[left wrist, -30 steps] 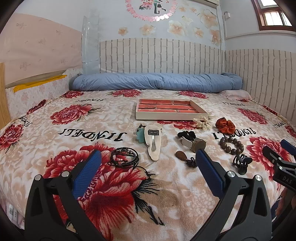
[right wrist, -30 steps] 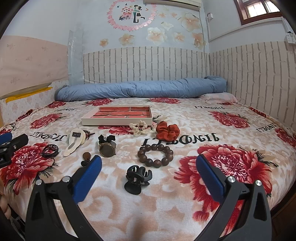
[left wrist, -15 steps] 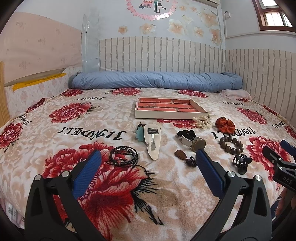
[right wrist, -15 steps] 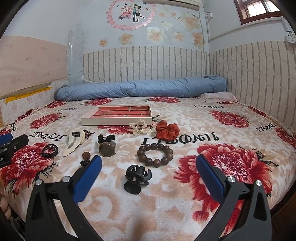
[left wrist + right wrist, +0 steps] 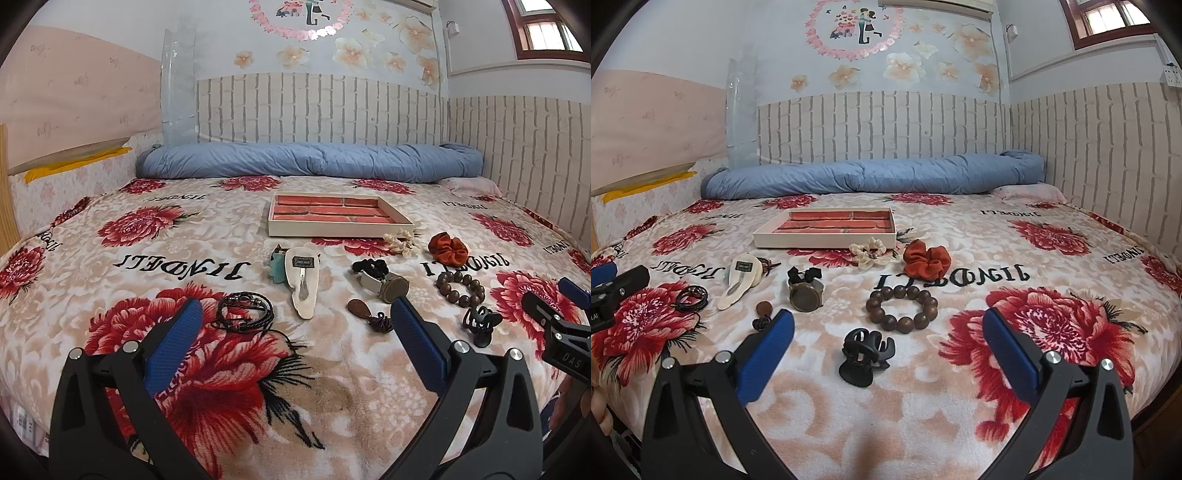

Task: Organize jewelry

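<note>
red-lined tray (image 5: 338,216) sitting empty mid-bed; every piece, bead bracelet (image 5: 902,308) included, lying loose on blanket; left hand-held gripper (image 5: 293,325) and right hand-held gripper (image 5: 886,334) hovering wide open, holding nothing.

Rolled blue quilt (image 5: 310,162) across frame centre, floral blanket (image 5: 110,258) below, flower decals (image 5: 901,66) above, perhaps stickers.

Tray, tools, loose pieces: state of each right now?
Tray: on the bed, compartments look empty.
Left tool: open, holding nothing.
Right tool: open, holding nothing.
Black claw clip: on the blanket, ungripped.
Bead bracelet: lying flat, closed loop.
Red scrunchie: outside the tray.
Watch: lying loose, outside the tray.
</note>
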Tool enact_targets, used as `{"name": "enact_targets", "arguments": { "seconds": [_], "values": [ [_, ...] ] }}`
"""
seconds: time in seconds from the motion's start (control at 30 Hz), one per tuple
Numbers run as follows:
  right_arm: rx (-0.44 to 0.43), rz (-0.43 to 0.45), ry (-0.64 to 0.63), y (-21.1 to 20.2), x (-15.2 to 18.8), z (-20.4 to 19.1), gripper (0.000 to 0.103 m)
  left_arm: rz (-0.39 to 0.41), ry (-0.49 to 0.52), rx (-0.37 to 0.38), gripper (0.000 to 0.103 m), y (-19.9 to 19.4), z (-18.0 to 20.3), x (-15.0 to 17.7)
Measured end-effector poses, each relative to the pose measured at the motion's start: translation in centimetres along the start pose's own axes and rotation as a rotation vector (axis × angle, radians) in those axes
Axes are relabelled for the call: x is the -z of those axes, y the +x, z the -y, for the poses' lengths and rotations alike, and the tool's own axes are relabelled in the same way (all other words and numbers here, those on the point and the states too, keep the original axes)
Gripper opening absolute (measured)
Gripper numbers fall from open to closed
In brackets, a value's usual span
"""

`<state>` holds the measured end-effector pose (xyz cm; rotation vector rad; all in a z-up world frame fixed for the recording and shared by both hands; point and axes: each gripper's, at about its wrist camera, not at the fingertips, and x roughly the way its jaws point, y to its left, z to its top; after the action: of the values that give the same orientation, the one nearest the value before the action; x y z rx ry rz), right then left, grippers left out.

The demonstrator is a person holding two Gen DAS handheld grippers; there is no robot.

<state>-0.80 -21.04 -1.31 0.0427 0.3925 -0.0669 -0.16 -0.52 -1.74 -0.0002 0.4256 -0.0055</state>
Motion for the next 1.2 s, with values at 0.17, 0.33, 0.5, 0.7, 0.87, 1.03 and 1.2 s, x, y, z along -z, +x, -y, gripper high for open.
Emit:
{"name": "enact_targets", "arguments": {
  "seconds": [0.17,0.33,0.5,0.7,0.87,1.03,1.2],
  "values": [
    [0.0,0.0,0.0,0.0,-0.03,0.02,0.099,0.0,0.001,0.002,0.098,-0.16,0.2,0.02],
    [0.002,0.0,-0.002,0.03,-0.09,-0.06,0.099,-0.002,0.001,0.003,0.098,-0.2,0.3,-0.12],
    [0.002,-0.001,-0.002,0.04,-0.09,-0.05,0.099,-0.003,0.001,0.003,0.098,-0.15,0.26,-0.19],
    [0.002,0.0,-0.002,0.04,-0.12,-0.05,0.099,-0.011,-0.001,0.007,0.098,-0.29,0.44,-0.29],
    [0.001,-0.004,-0.001,0.08,-0.16,-0.01,0.099,-0.013,0.0,0.007,0.098,-0.24,0.52,-0.42],
    [0.003,-0.009,0.001,0.2,-0.14,0.16,0.099,-0.019,-0.002,0.009,0.098,-0.16,0.53,-0.48],
    [0.002,-0.011,0.006,0.51,-0.18,0.25,0.099,-0.026,0.0,0.009,0.098,0.38,0.43,-0.55]
  ]
}}
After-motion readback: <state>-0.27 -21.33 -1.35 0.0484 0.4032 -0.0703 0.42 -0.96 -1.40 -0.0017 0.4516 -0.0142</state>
